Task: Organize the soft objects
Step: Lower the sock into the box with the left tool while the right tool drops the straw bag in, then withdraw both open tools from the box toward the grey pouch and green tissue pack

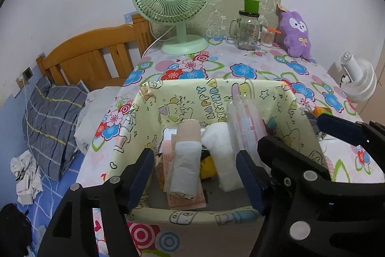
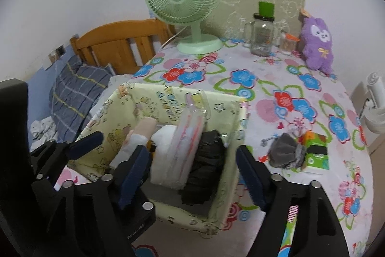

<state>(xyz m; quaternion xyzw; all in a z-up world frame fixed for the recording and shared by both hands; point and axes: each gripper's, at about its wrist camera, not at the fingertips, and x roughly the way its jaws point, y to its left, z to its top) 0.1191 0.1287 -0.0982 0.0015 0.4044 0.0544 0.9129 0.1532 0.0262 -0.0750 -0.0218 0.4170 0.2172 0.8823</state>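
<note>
Several rolled cloths (image 1: 186, 168) and a black garment (image 2: 204, 172) fill the yellow box (image 1: 192, 217).

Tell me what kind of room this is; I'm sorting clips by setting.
Most likely a bedroom: a wooden headboard with a plaid pillow stands beside a table with a floral cloth, bearing a purple plush toy.

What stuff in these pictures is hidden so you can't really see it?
- Box bottom: both views, rolled cloths cover it.
- Yellow thing: left view, mostly behind the rolls.
- Black bundle: right view only; the left view hides it behind the right hand-held gripper.
- Jar label: too small in both views.
</note>
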